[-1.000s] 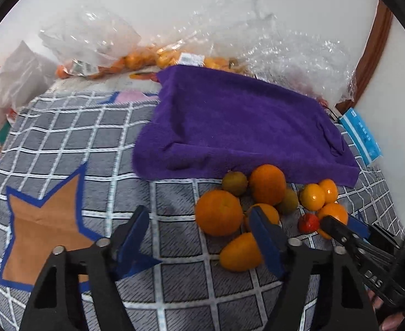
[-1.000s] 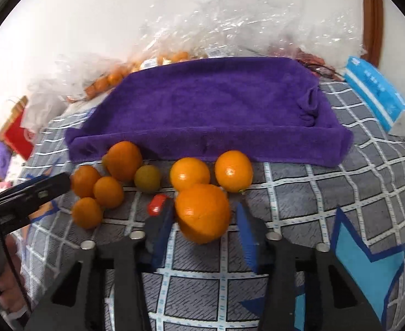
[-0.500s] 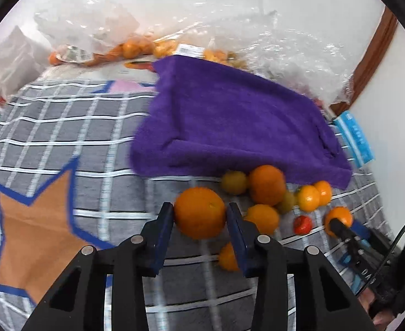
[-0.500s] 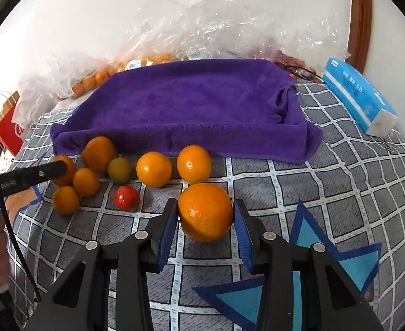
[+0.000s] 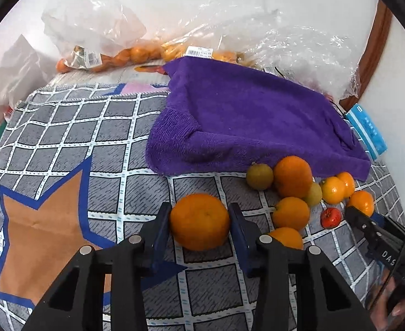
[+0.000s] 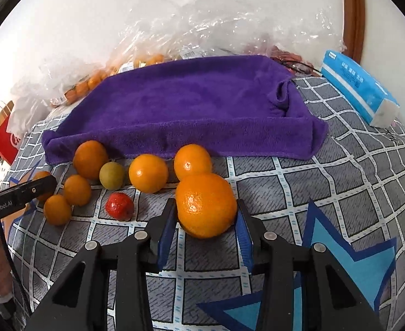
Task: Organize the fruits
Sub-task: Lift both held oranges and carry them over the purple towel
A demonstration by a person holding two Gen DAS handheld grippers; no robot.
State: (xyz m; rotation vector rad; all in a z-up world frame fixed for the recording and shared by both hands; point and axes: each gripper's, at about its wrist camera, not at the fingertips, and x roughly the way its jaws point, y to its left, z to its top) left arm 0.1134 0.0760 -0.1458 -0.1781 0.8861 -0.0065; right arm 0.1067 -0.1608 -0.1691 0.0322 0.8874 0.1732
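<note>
While two oranges (image 5: 199, 221) (image 6: 205, 205) are gripped, one strawberry (image 6: 119, 206)

Home, prob bedroom, checked bedspread (image 5: 64, 127), grocery bags (image 5: 97, 27), tissue pack (image 6: 359, 88)

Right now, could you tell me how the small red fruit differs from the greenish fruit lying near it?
The red fruit is bright red, while the greenish fruit is dull yellow-green. The red fruit looks smaller and slightly pointed, while the greenish fruit is rounder. The red fruit lies apart on the checked cloth, while the greenish fruit sits among oranges. Neither is held.
</note>
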